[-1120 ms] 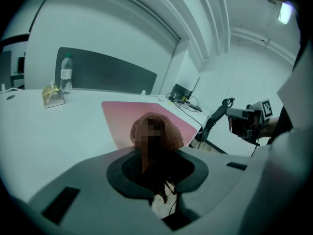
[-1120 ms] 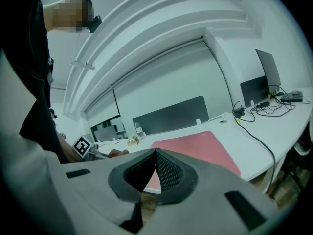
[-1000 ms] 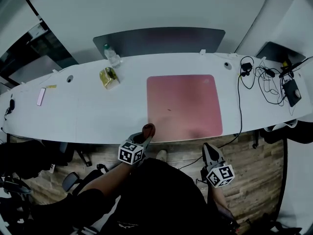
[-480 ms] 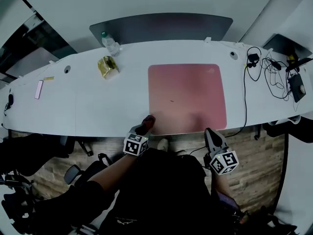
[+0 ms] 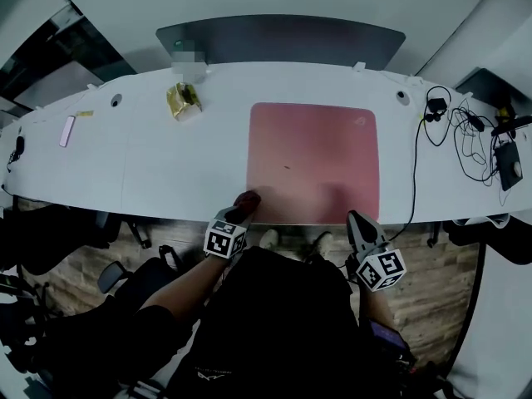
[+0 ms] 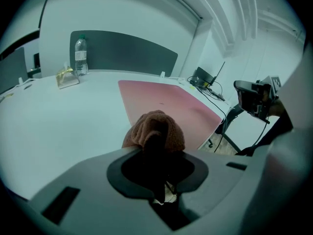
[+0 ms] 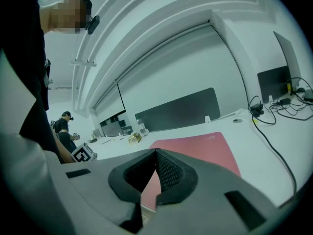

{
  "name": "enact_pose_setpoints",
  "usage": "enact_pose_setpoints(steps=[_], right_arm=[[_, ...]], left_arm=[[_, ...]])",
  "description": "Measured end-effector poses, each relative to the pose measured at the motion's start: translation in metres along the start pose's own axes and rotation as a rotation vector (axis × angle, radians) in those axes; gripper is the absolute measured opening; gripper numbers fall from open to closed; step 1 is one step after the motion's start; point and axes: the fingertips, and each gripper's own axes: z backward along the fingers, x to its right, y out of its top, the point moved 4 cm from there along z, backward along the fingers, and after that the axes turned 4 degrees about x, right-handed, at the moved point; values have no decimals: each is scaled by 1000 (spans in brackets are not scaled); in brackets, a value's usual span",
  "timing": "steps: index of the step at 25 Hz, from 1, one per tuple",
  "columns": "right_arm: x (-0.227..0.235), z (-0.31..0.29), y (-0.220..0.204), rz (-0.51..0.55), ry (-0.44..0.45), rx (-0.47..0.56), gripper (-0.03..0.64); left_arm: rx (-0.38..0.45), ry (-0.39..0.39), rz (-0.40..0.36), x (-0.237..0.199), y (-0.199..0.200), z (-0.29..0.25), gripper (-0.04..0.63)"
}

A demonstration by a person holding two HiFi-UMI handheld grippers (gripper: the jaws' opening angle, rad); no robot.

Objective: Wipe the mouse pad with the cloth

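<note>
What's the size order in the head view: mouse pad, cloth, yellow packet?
1. mouse pad: by far the largest.
2 and 3. yellow packet and cloth: they look much alike. The cloth is partly hidden in the left gripper and nearer the camera, so no ranking.

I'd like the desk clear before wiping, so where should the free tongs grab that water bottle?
Probably best to take the water bottle around its mid body with a level grip, coming from the near side of the desk, slightly right. It stands upright with round sides; the dark divider blocks its back and the gold packet sits front-left of it.
</note>
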Motion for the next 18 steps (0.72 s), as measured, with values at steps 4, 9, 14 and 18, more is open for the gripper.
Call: enact_pose_setpoints(steps=[4, 9, 14, 18], right_arm=[[20, 0, 6, 0, 53, -15, 23], [47, 9, 9, -13, 89, -24, 23], [70, 21, 11, -25, 107, -24, 23], [84, 27, 12, -31, 119, -22, 23]], left_arm=[[-6, 76, -13, 2, 0, -1, 86], [-38, 181, -21, 12, -2, -4, 86], [-53, 230, -48, 35, -1, -13, 86], [-47, 229, -26, 54, 2, -23, 86]])
